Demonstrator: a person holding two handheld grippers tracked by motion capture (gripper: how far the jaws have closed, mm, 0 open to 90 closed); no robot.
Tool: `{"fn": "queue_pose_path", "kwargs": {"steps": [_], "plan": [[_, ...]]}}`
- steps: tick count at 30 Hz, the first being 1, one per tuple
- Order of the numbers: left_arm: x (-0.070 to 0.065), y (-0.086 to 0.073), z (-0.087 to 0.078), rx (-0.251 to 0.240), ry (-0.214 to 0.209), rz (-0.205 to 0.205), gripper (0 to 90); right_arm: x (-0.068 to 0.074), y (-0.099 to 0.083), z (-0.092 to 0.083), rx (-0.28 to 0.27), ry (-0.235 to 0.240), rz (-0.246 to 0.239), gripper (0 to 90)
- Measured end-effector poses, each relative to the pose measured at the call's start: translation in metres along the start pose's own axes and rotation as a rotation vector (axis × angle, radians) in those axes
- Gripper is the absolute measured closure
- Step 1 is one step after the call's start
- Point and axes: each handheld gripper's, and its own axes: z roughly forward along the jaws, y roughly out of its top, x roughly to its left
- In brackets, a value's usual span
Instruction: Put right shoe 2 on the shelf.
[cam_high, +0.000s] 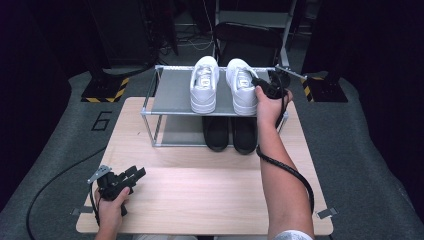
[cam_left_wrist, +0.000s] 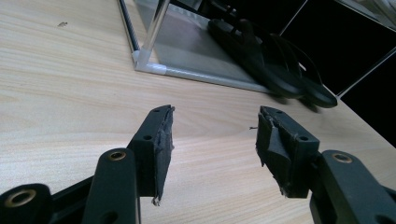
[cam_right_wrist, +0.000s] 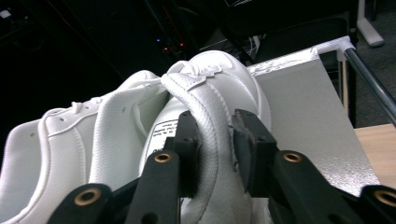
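Observation:
Two white sneakers stand side by side on the top shelf of a small metal rack. My right gripper reaches the right white sneaker from its heel side. In the right gripper view the jaws straddle the padded heel collar of this sneaker, one pad inside the shoe and one outside, and the collar fills the gap between them. The left white sneaker sits close beside it. My left gripper rests low over the table's near left corner, jaws open with nothing between them.
A pair of black shoes stands on the rack's lower shelf, also seen in the left gripper view as black shoes beyond the rack's corner post. The wooden table stretches in front of the rack. Dark chairs and stands are behind.

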Motion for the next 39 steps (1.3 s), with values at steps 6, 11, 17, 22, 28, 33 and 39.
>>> {"fn": "queue_pose_path", "kwargs": {"steps": [6,11,17,22,28,33,39], "plan": [[0.000,0.000,0.000,0.000,0.002,0.000,45.8,-0.003,0.002,-0.002,0.003,0.016,0.003,60.9],[0.001,-0.001,0.001,-0.002,0.005,0.000,45.6,-0.001,0.007,-0.009,-0.012,0.059,-0.001,56.3],[0.000,-0.002,0.002,0.008,0.011,-0.009,44.6,0.002,0.011,-0.022,-0.024,0.079,-0.024,52.8],[0.002,-0.002,0.003,0.002,0.017,0.000,44.1,-0.002,0.010,-0.026,-0.024,0.089,-0.026,48.9],[0.002,-0.002,0.002,0.004,0.019,-0.006,43.9,-0.003,0.008,-0.028,-0.023,0.110,-0.018,46.6],[0.003,-0.002,0.002,0.005,0.018,-0.003,43.6,0.002,0.009,-0.035,-0.031,0.127,-0.032,46.1],[0.002,-0.002,0.001,0.014,0.019,0.008,42.7,0.008,0.004,-0.053,-0.042,0.163,-0.078,44.9]]}}
